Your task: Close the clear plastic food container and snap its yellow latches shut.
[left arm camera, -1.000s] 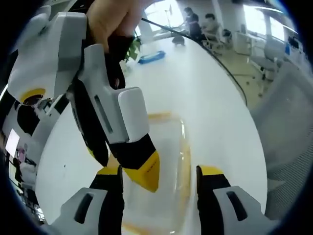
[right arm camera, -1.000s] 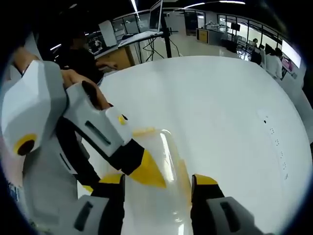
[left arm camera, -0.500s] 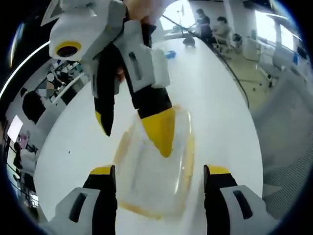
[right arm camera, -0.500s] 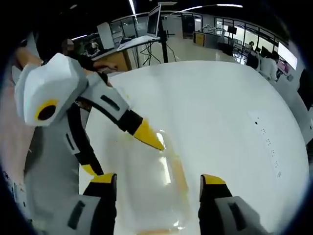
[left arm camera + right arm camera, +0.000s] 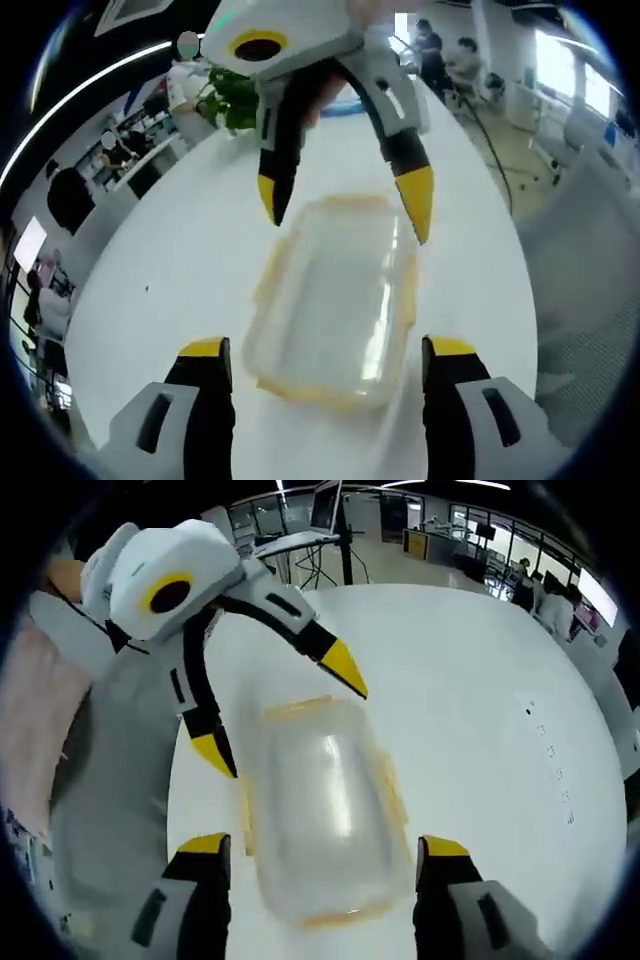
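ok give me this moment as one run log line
container: clear, yellow latches, lid on, on white table | left tongs: open, straddling near end | right tongs: open, straddling opposite end | contact: cannot tell

Clear container (image 5: 335,295) w/ lid on, yellow latches (image 5: 408,290) along sides, flat on white table.
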A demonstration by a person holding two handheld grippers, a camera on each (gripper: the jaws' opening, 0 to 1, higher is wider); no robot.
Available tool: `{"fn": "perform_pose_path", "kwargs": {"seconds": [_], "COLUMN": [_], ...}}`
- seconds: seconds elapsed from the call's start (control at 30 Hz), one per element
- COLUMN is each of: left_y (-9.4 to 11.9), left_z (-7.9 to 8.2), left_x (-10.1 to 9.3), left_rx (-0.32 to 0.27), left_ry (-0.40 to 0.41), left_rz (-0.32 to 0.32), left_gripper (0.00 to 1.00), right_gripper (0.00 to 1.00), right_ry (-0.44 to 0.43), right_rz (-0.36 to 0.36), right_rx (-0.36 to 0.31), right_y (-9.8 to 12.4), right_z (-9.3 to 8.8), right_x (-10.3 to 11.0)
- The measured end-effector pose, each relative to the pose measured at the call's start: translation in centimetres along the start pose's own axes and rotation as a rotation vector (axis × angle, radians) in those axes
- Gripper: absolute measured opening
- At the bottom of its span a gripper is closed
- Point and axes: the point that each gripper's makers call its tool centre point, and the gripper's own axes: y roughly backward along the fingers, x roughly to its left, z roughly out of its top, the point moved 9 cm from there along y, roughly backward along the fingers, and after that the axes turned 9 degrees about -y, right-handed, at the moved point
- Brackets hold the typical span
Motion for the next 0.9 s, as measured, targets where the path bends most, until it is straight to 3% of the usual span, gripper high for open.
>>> {"fn": "perform_pose_path", "kwargs": {"seconds": [0.47,0.9], "left_y": [-0.4,-0.8], "left_z": [-0.5,-1.0], "left_x": [-0.3,0.0], "left_rx": [-0.002,-0.008], "left_ry": [0.027,0.046], "left_rz": [-0.026,-0.026], "left_gripper": [0.74,0.66], "right_gripper": [0.74,0.68], "right_ry": [0.0,-0.039], "right_rz": [-0.074,-0.12], "right_rx": [0.03,-0.003], "right_y": [0.4,-0.3], "right_z": [-2.7,-3.5], "right_x": [-0.1,-0.4]}}
